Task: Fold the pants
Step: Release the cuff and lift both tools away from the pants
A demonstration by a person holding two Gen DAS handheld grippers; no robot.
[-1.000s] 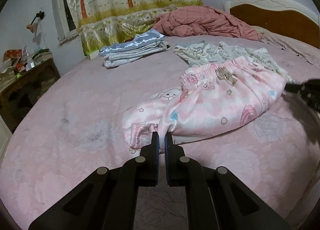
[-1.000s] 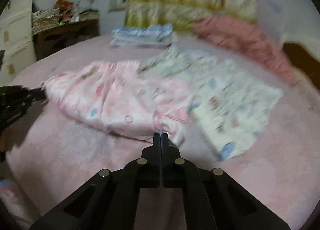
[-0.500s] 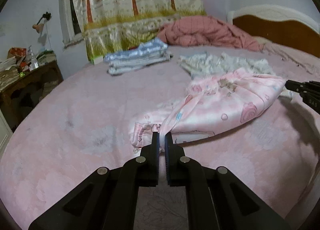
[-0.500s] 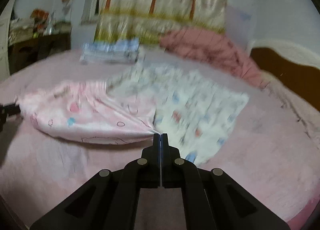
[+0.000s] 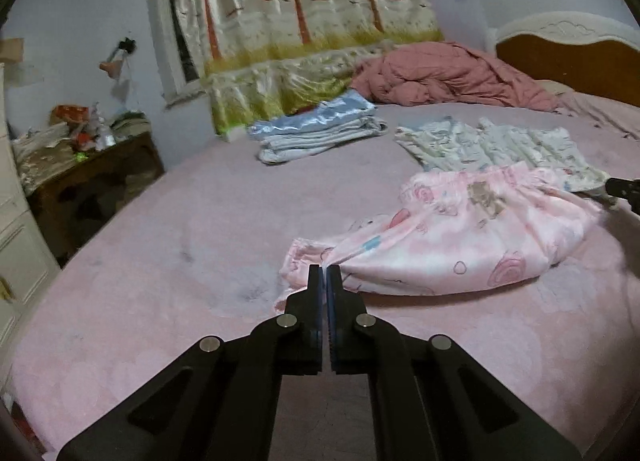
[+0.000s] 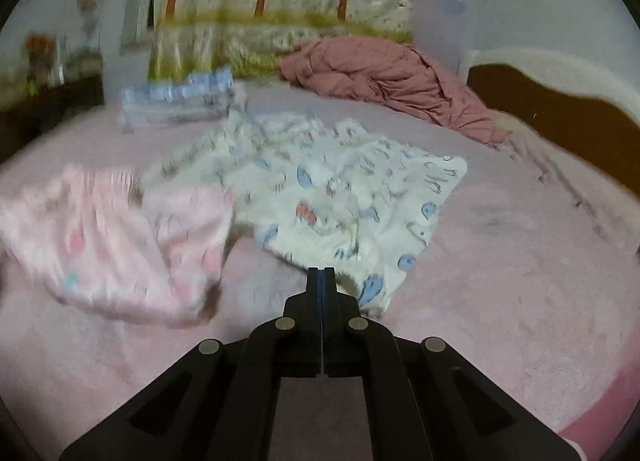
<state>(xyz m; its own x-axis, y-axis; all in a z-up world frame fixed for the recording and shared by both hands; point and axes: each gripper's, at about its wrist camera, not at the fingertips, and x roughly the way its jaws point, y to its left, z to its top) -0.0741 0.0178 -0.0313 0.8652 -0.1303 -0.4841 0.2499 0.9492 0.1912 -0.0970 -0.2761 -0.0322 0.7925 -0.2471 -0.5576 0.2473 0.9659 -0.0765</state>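
Pink patterned pants (image 5: 460, 237) lie crumpled on the pink bed; they also show, blurred, at the left of the right wrist view (image 6: 120, 245). My left gripper (image 5: 324, 275) is shut on a fold of the pants near a leg end. My right gripper (image 6: 321, 277) is shut with nothing between its fingers, just in front of a white patterned garment (image 6: 340, 197) and to the right of the pants. Its tip shows at the right edge of the left wrist view (image 5: 624, 189), beside the pants' waistband side.
A white patterned garment (image 5: 500, 145) lies behind the pants. A folded blue-and-white stack (image 5: 316, 133) sits further back, a bunched red-pink quilt (image 5: 448, 77) by the headboard (image 5: 580, 57). A cluttered wooden nightstand (image 5: 80, 181) stands left of the bed.
My right gripper let go of the pants and moved right, toward the white garment. The pants dropped back onto the bed. My left gripper kept its hold.
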